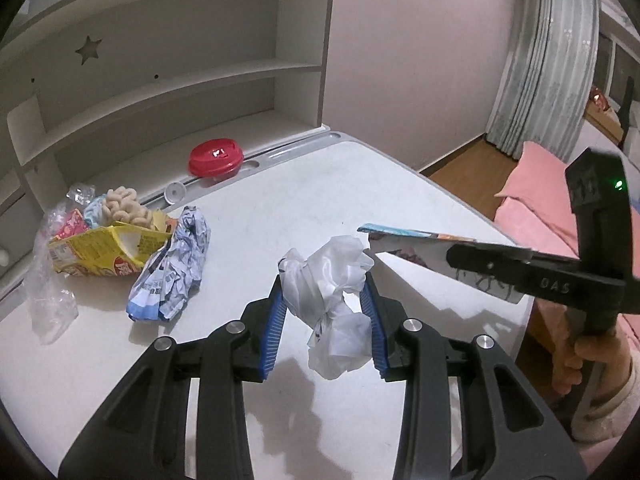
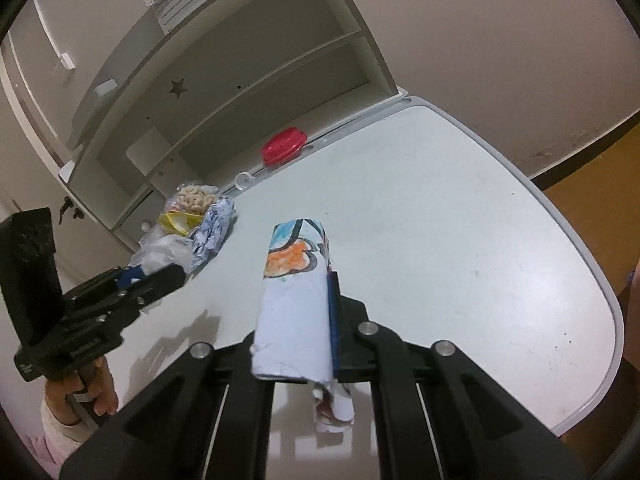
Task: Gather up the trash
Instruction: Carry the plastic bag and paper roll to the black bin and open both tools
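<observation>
Above the white desk point(image 1: 304, 184), the left gripper point(image 1: 326, 304) pinches a crumpled white plastic wad point(image 1: 332, 292) between its blue pads, while the right gripper point(image 2: 316, 300) is pressed together on a folded coloured paper point(image 2: 294, 296) that hides one finger entirely. The desk's middle and its rounded right edge point(image 2: 600, 280) lie bare, with floor beyond. Remaining trash crowds the far left by the shelf unit point(image 1: 168, 64): a yellow snack box point(image 1: 104, 250), a crumpled blue-and-white wrapper point(image 1: 176, 268), clear plastic point(image 1: 48, 296) and a red lid point(image 1: 216, 158) at the back groove. The paper's lower end is cut off behind the gripper frame
</observation>
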Demonstrator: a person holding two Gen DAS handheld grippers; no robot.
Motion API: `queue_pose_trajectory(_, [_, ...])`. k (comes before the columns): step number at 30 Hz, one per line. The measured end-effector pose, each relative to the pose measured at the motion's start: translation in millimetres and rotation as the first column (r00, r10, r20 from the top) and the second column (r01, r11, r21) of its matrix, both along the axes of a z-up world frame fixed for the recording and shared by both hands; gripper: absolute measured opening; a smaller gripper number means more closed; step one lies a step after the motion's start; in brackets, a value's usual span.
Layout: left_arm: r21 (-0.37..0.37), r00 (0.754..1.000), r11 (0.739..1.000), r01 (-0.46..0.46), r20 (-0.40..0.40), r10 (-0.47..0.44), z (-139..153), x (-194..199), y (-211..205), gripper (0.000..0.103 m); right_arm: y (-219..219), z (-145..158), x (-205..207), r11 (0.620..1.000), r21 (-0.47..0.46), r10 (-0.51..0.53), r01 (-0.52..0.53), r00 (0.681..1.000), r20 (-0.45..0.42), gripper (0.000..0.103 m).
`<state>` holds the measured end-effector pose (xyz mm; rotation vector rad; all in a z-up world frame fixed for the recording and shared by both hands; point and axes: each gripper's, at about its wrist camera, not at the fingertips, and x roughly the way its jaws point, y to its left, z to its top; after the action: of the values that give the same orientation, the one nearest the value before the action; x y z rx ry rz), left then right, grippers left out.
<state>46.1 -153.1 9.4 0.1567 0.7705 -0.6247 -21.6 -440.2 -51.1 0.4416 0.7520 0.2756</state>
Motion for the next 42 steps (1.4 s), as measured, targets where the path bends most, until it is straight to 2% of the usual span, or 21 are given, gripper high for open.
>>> queue_pose_trajectory(4, [0.002, 1.000, 1.000, -0.004, -0.005, 0.004, -2.8, -2.5, 3.5, 0.036, -0.5, 3.7, -3.2, 0.999, 0.048, 0.020, -0.022, 0.999, 0.026, 0.006])
queue_pose_trajectory(9, [-0.003, 1.000, 1.000, -0.020, -0.003, 0.020, -0.7, -5.6, 11.7, 0.036, 6.3, 9.3, -5.1, 0.998, 0.052, 0.040, -0.042, 0.998, 0.039, 0.006])
queue_pose_trajectory(14, [-0.003, 1.000, 1.000, -0.029, -0.006, 0.029, -1.5, -6.4, 19.8, 0.036, 22.0, 7.0, -3.9, 0.999, -0.005, 0.054, -0.054, 0.998, 0.034, 0.006])
queue_pose_trajectory(21, [-0.009, 0.999, 0.999, -0.031, -0.010, 0.031, -2.2, -4.9, 24.4, 0.036, 25.6, 10.2, -3.8, 0.998, -0.002, 0.057, -0.057, 0.998, 0.041, 0.006])
queue_pose_trajectory(25, [-0.023, 0.999, 0.999, 0.045, 0.012, -0.045, 13.9, -11.9, -2.1, 0.036, 3.2, 34.3, -20.2, 0.998, 0.037, 0.038, -0.041, 0.995, 0.096, 0.006])
queue_pose_trajectory(29, [-0.014, 0.980, 0.982, 0.190, 0.060, -0.189, 29.8, -32.6, -56.9, 0.036, -51.5, 58.6, -71.2, 0.998, -0.023, -0.063, 0.067, 0.988, 0.144, 0.006])
queue_pose_trajectory(31, [-0.010, 0.957, 0.959, 0.283, 0.065, -0.282, 29.7, -51.7, -93.4, 0.036, -84.6, 61.5, -103.0, 0.989, -0.028, -0.141, 0.147, 0.979, 0.150, 0.006])
queue_pose_trajectory(33, [-0.004, 0.924, 0.925, 0.379, 0.051, -0.378, 21.6, -74.2, -130.0, 0.036, -122.3, 57.6, -140.6, 0.969, -0.019, -0.243, 0.248, 0.960, 0.141, 0.006])
queue_pose_trajectory(35, [0.002, 0.876, 0.876, 0.483, 0.000, -0.483, 3.8, -100.5, -170.2, 0.036, -155.3, 44.9, -171.4, 0.943, -0.014, -0.328, 0.331, 0.939, 0.099, 0.006])
queue_pose_trajectory(39, [0.053, 0.767, 0.768, 0.638, -0.129, -0.628, -53.5, -151.7, -231.6, 0.036, -200.1, 3.6, -208.5, 0.903, -0.019, -0.430, 0.430, 0.902, -0.031, 0.006])
queue_pose_trajectory(40, [0.065, 0.745, 0.747, 0.661, -0.172, -0.645, -72.6, -160.9, -243.6, 0.036, -205.4, -6.8, -213.2, 0.896, -0.032, -0.445, 0.444, 0.894, -0.059, 0.006])
queue_pose_trajectory(42, [0.080, 0.713, 0.722, 0.687, -0.266, -0.649, -110.3, -168.4, -262.2, 0.036, -224.3, -50.1, -219.7, 0.881, -0.024, -0.469, 0.473, 0.867, -0.168, 0.006])
